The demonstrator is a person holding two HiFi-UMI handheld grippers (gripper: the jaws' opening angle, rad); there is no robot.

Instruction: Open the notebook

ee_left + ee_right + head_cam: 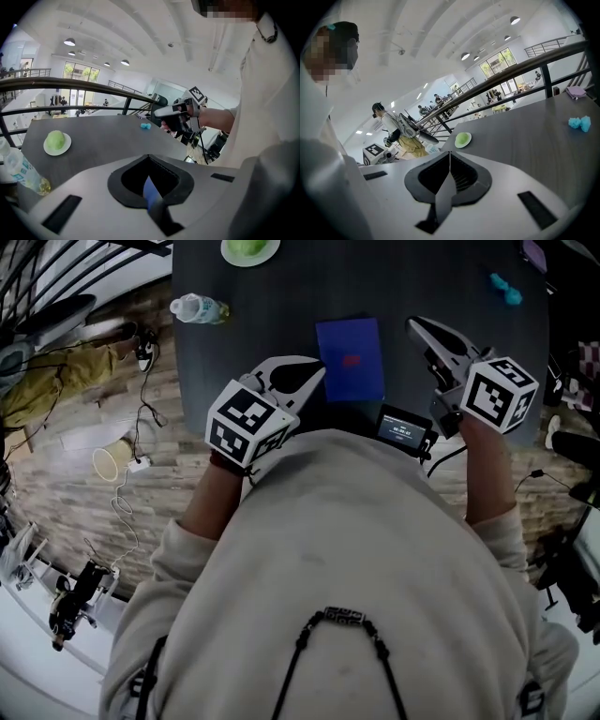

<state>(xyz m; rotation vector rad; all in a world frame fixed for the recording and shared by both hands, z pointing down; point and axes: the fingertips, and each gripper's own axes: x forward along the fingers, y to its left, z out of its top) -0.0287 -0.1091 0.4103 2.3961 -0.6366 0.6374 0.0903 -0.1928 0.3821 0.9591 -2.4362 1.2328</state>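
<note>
The blue notebook (350, 357) lies closed and flat on the dark table (244, 343), near its front edge. My left gripper (314, 372) hovers at the notebook's lower left corner, jaws together with nothing held. In the left gripper view the left gripper (149, 157) has its tips meeting, and a strip of blue shows through the slot below them. My right gripper (415, 324) is held to the right of the notebook, apart from it. In the right gripper view the right gripper (450, 152) is shut and empty.
A water bottle (199, 308) lies at the table's left edge. A plate with a green fruit (249, 249) sits at the far side, and a teal object (506, 289) at the far right. A small screen device (405, 427) hangs at the person's chest. Cables and a paper cup (112, 460) lie on the floor at left.
</note>
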